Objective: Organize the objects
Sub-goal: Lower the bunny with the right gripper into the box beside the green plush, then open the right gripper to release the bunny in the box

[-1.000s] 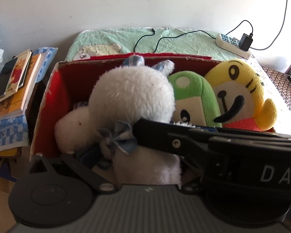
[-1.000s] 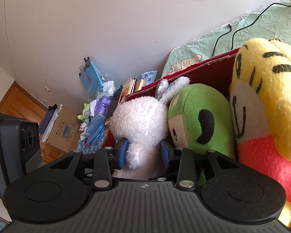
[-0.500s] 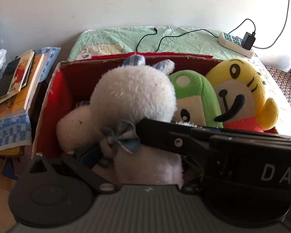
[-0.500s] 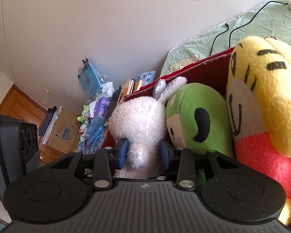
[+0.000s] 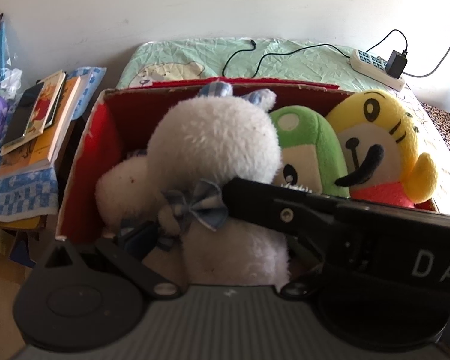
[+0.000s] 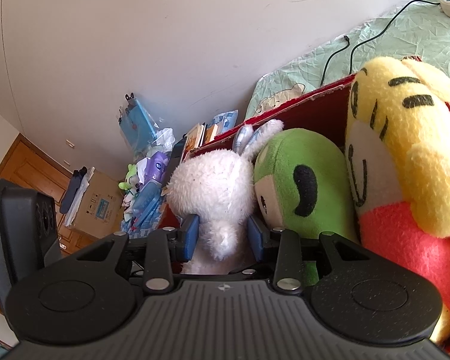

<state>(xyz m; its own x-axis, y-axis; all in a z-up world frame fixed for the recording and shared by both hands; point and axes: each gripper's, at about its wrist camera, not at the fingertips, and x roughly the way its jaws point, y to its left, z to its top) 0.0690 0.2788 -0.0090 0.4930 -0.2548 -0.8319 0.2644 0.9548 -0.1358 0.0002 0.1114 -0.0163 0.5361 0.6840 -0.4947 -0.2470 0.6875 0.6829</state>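
white rabbit plush | clamped between right tongs | in red box

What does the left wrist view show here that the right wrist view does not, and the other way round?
Only the left wrist view shows the blue bow on the white rabbit plush, the charger plugged into the power strip, and the right gripper's body crossing in front. Only the right wrist view shows the right gripper with blue pads on either side of the rabbit, the wooden door and a cardboard carton. Both show the red box, the green plush, the yellow plush and the stacked books.
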